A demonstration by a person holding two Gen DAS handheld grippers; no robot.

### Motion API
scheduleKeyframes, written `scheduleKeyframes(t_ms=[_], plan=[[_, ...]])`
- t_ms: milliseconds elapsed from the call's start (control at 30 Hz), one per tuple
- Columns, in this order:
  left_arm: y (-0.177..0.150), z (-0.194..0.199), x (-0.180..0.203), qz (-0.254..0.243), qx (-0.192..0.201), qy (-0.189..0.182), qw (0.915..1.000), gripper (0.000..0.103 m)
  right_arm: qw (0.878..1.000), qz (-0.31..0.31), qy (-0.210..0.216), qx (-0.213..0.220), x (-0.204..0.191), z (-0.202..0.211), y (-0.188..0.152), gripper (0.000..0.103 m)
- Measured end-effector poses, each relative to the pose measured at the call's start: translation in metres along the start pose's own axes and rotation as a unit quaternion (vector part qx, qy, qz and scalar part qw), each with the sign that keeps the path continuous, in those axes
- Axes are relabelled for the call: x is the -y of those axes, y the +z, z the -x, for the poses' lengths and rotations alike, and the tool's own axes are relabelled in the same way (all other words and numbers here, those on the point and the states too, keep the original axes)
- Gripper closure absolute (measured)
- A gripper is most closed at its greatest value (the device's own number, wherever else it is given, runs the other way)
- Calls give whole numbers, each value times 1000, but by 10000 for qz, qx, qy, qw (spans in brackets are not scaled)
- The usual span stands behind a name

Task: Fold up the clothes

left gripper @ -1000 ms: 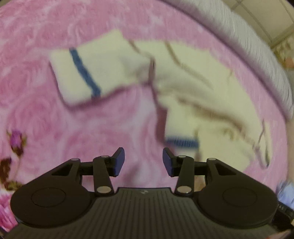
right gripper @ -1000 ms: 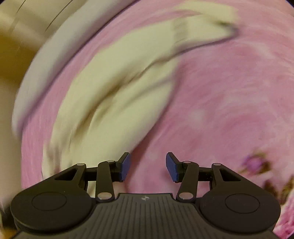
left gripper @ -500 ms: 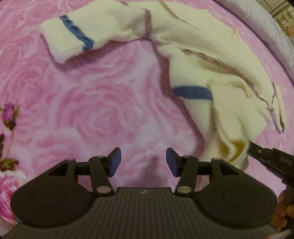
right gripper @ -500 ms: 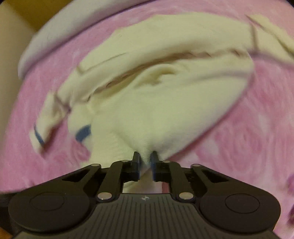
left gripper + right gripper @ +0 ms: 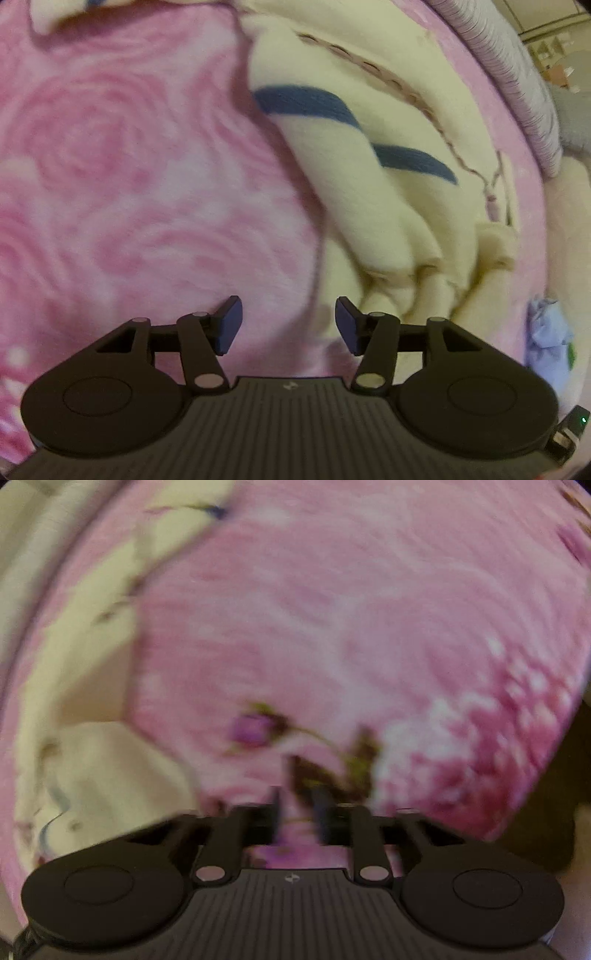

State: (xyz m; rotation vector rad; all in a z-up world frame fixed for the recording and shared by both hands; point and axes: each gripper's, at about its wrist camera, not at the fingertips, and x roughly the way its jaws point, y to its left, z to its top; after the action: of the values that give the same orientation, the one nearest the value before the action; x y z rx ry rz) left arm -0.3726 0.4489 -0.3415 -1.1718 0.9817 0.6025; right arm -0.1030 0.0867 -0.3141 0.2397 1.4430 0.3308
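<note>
A cream knitted sweater (image 5: 369,221) with blue stripes (image 5: 306,103) lies bunched on the pink rose-print blanket (image 5: 129,166). My left gripper (image 5: 288,326) points down close over the blanket, its jaws opening. Only the sweater's folded edge reaches in beside the right fingertip (image 5: 347,328), and the pads press on nothing. In the blurred right wrist view the sweater (image 5: 92,775) lies at the left. My right gripper (image 5: 299,812) hangs over bare blanket (image 5: 369,627) to the sweater's right, its jaws opening with only blanket showing through the gap.
A grey ribbed bed edge (image 5: 517,74) curves along the top right. A crumpled light-blue item (image 5: 546,339) lies at the right, past the sweater. A purple bud with dark leaves (image 5: 251,727) is printed on the blanket just ahead of the right gripper.
The right gripper pinched the cream fabric half a second ago; now it has let go and swung right over the blanket. The left gripper moved closer to the sweater's edge and its jaws widened.
</note>
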Motion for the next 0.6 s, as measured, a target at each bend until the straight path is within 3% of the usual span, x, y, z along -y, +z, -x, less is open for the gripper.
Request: scheduleKeyframes(t_ms=[67,167,300,400,433,467,500,533,600], plan=[[0,-6,6,31,95,70,9999,44,9972,511,518,195,-23,9,-7,52],[-2,-10,16,5,240,96,9997,39,9860,1368,934,162,-59,7,-19,38],[-7,-13,28,-276,352,132,9989,52,9673,2334,983,152,-99,-7,-39,38],[-12,-16,28,-148,358,-7,9992,66,9491,3013,899,181,-121,-20,-55,38],[-13,-17,27,-109,355,-21,9993,71,9408,3299,750,196,-129,-26,-62,41],[-14,-18,27,-85,349,-22,9994,78,9350,3497,551,223,-133,-33,-65,57],[-14,-18,26,-61,342,-24,9994,96,9302,3644,380,244,-135,-39,-68,83],[-15,-17,26,-27,361,-48,9993,97,9361,3490,382,228,-131,-40,-65,93],[-17,-8,27,-11,468,-101,9989,98,9500,3070,532,188,-117,-35,-53,100]])
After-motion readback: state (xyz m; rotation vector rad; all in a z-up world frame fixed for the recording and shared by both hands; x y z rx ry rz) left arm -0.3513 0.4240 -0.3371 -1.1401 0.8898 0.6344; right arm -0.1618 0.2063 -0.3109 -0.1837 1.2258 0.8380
